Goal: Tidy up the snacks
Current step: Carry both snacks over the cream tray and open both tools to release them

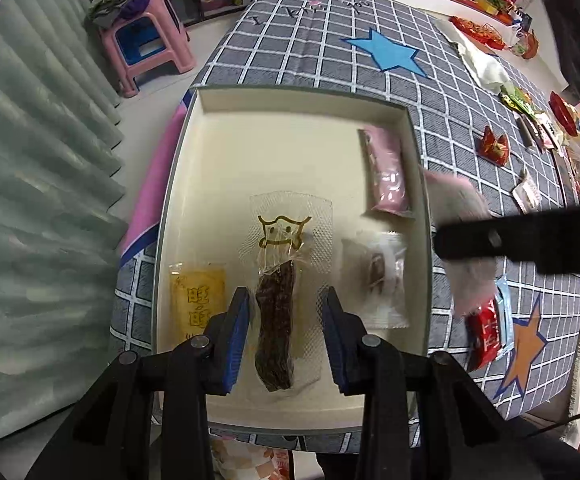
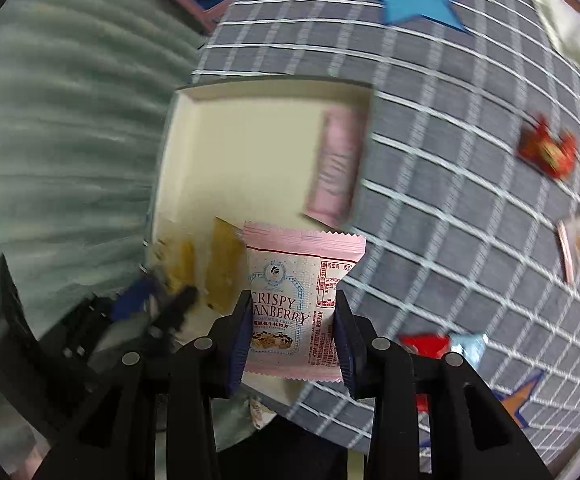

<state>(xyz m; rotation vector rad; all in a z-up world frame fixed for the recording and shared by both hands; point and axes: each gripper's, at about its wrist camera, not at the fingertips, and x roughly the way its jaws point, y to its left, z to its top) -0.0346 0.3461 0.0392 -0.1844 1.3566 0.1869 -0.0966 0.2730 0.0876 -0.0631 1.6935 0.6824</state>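
Left tongs (image 1: 286, 328), released, straddle my clear-wrapped jerky strip (image 1: 276, 328) in the cream tray (image 1: 290, 100); right tongs (image 2: 292, 340) grasp a pink crinkle-edged cranberry packet (image 2: 302, 280), sharp only in their own view.

The tray's (image 1: 290, 98) far half is bare floor; its near half is crowded by jerky (image 1: 276, 324), a yellow packet (image 1: 198, 300) left, a clear packet (image 1: 378, 280) right.

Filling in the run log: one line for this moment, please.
left gripper: open over jerky pack in box | right gripper: holding cranberry crisp packet
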